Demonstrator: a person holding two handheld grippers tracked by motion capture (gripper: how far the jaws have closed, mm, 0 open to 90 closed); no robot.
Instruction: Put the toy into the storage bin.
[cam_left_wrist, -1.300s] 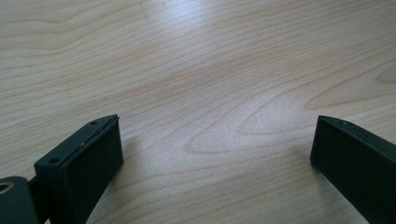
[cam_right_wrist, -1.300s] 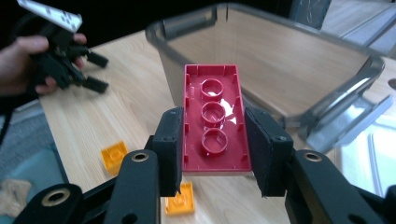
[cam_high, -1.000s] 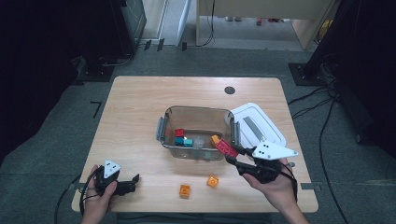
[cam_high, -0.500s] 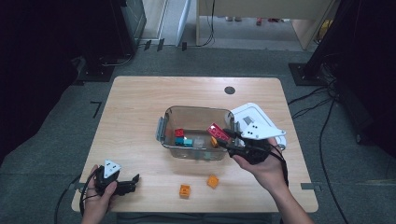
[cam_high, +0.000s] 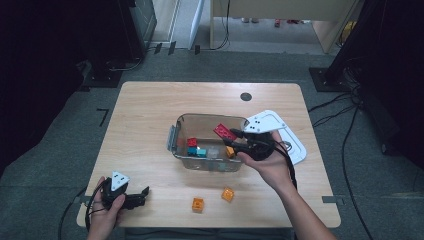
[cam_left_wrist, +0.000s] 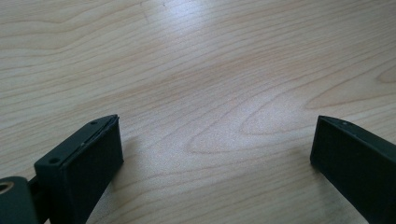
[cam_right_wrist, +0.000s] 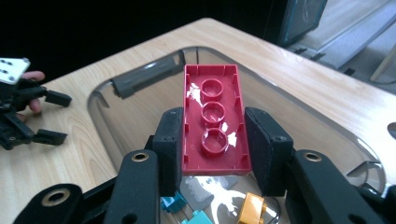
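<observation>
My right gripper (cam_high: 231, 139) is shut on a flat red brick (cam_high: 225, 132) and holds it above the right part of a clear plastic bin (cam_high: 179, 142). In the right gripper view the red brick (cam_right_wrist: 212, 116) lies underside up between the two pads, over the bin's rim (cam_right_wrist: 140, 77). Inside the bin lie a red brick (cam_high: 192, 142), a teal one (cam_high: 200, 151) and an orange one (cam_high: 230, 151). My left gripper (cam_high: 142, 196) rests at the table's front left corner. Its jaws (cam_left_wrist: 215, 154) stand wide open over bare wood.
Two orange bricks (cam_high: 198, 204) (cam_high: 228, 194) lie on the table in front of the bin. A white lid (cam_high: 296, 146) lies right of the bin, behind my right hand. A dark round hole (cam_high: 245, 96) sits near the table's far edge.
My right gripper has carried the red brick left and away from me, from the bin's front right corner to above the bin. The left gripper has stayed put.
</observation>
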